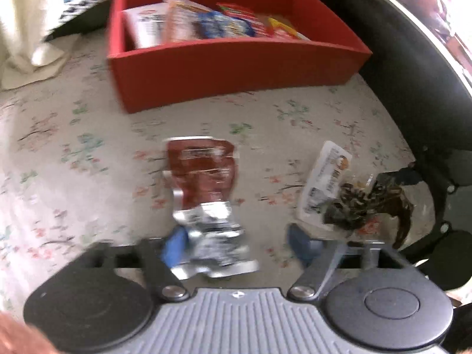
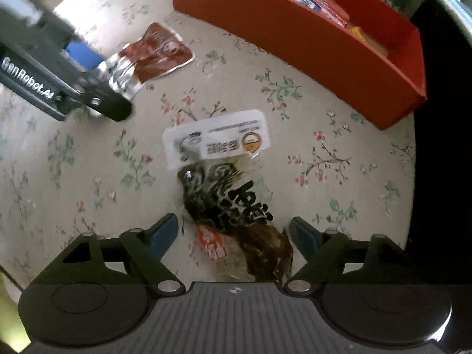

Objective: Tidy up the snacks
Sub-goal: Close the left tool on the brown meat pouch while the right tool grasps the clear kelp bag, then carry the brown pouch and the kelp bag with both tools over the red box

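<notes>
A brown and silver foil snack packet lies on the flowered cloth. Its crumpled silver end sits between the blue fingers of my left gripper, which is open and wide apart around it. The same packet appears at the upper left of the right wrist view. A clear packet of dark food with a white label lies between the fingers of my right gripper, also open. That packet shows at the right of the left wrist view.
A red box stands at the far side of the table, holding several snack packs; it also shows as the red box at upper right. The flowered tablecloth ends at a dark edge on the right. A pale cloth hangs at far left.
</notes>
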Available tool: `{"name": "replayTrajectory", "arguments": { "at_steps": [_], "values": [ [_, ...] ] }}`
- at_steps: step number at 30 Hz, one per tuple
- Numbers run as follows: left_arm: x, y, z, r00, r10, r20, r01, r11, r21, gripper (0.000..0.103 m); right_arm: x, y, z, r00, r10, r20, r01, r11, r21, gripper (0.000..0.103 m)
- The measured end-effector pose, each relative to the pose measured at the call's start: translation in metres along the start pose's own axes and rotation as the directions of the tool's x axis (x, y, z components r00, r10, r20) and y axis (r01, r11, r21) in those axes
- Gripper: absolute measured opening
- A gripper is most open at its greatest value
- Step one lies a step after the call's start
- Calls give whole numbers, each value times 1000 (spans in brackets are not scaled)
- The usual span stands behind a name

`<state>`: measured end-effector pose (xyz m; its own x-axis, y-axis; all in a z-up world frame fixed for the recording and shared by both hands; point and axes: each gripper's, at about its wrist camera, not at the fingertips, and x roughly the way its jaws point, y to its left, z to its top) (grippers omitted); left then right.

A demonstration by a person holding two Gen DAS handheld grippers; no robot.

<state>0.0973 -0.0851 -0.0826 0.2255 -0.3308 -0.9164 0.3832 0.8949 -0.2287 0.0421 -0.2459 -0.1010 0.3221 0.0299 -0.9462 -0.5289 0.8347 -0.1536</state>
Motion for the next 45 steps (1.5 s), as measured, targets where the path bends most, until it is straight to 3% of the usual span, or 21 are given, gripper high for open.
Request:
{"name": "replayTrajectory", "arguments": {
  "at_steps": [2,3,5,6,8,11,13,22,25,29,32,34,35,40,42,44,45],
  "values": [
    [5,-12,1,998,67,15,-68,998,19,80,-2,1,-1,1000,-18,-11,19,999,50,86],
    [7,-18,1,994,111,23,-112,993,43,74,-3,4,-2,999,-30,-11,30,998,56,85],
    [5,-23,-2,980,192,52,-196,978,70,40,-6,7,-5,999,-38,-8,38,996,75,81],
    [1,-20,-4,978,200,65,-205,975,80,40,-6,7,-3,999,-36,-9,37,994,99,81],
    [-6,-3,-4,987,153,53,-154,988,29,39,-7,5,-2,999,-36,0,36,989,146,73],
    [-12,14,-6,979,197,59,-197,980,-5,39,-15,-13,-5,999,11,30,-19,959,283,61],
    [-16,21,-6,981,185,58,-184,982,-32,39,-19,-24,-9,999,25,45,-38,942,335,55],
    [-44,32,1,984,117,135,-105,991,-87,39,-29,-37,-18,989,78,128,-130,872,472,37],
    [-42,35,2,988,96,123,-83,991,-106,39,-28,-33,-15,991,64,120,-113,873,474,46],
    [-42,34,2,991,70,117,-58,993,-100,39,-19,-28,-9,993,58,106,-102,874,476,70],
    [-43,33,1,992,51,116,-40,994,-97,39,-4,-19,6,997,-5,76,-29,898,438,81],
    [-44,34,1,992,44,115,-33,995,-96,39,7,-11,15,997,-49,62,21,920,393,100],
    [-44,34,0,993,42,114,-31,995,-94,39,12,-8,17,997,-54,49,32,924,382,103],
    [-46,37,0,994,19,109,-8,995,-97,39,12,-24,4,999,-20,33,4,896,444,103],
    [-46,35,0,994,9,107,0,996,-90,39,9,-31,2,999,-34,27,17,877,480,96],
    [-47,32,0,994,3,112,6,997,-79,39,3,-37,1,997,-62,37,33,851,524,79],
    [-49,30,0,993,0,118,9,997,-76,39,-1,-41,0,997,-57,50,21,841,541,78]
  ]
}}
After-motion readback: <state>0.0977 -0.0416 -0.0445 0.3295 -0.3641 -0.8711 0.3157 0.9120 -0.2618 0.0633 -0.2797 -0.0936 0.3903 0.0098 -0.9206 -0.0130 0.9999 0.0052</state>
